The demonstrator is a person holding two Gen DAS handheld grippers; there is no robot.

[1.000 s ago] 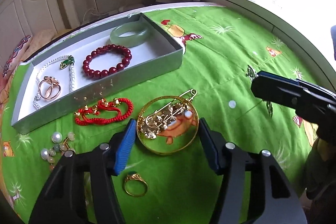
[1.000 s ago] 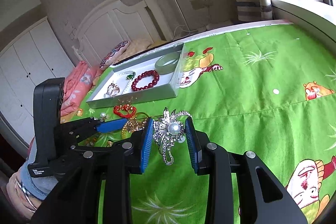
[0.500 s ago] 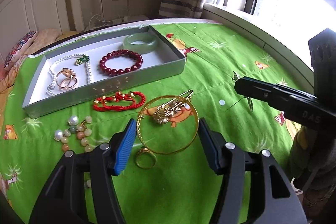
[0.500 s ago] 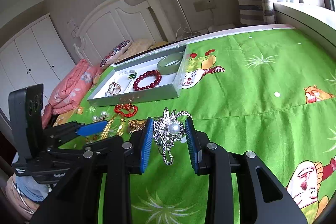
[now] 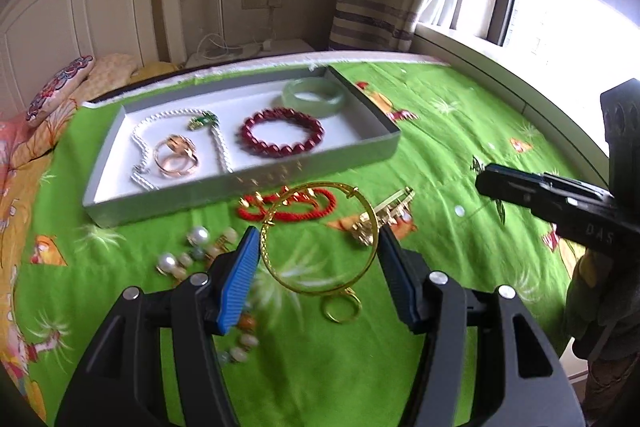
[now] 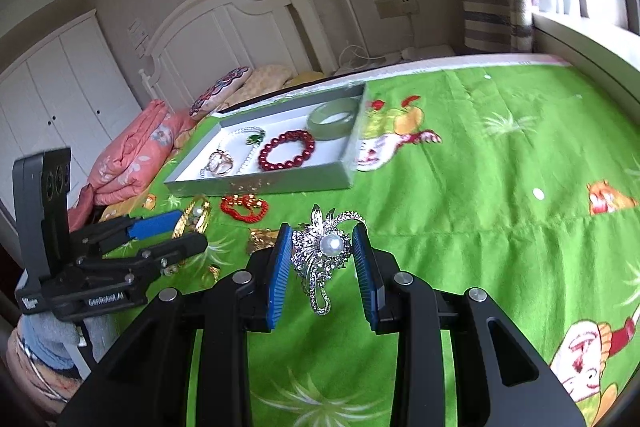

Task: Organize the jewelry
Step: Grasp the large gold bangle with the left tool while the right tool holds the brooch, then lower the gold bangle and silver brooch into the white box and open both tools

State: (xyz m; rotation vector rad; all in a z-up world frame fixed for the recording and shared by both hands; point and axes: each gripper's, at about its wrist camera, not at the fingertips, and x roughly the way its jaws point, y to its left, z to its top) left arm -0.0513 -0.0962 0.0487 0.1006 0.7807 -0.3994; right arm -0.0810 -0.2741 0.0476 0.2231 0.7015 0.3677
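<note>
My left gripper (image 5: pixel 318 247) is shut on a gold bangle (image 5: pixel 280 267) and holds it above the green cloth, in front of the grey tray (image 5: pixel 256 183). The tray holds a jade bangle (image 5: pixel 313 95), a red bead bracelet (image 5: pixel 281 132), a pearl necklace (image 5: pixel 140 143) and rose-gold rings (image 5: pixel 176 155). My right gripper (image 6: pixel 322 251) is shut on a silver pearl brooch (image 6: pixel 326 251) above the cloth, to the right of the left gripper (image 6: pixel 176 231).
On the cloth lie a red cord bracelet (image 5: pixel 288 209), a gold brooch (image 5: pixel 380 217), a gold ring (image 5: pixel 340 309) and loose pearl pieces (image 5: pixel 184 251). Pillows (image 6: pixel 132 151) and a headboard (image 6: pixel 224 35) stand behind. The window sill (image 5: pixel 520 95) runs along the right.
My left gripper has lifted the gold bangle off the cloth and tilted up toward the tray; the gold brooch stayed on the cloth. My right gripper still holds the silver brooch.
</note>
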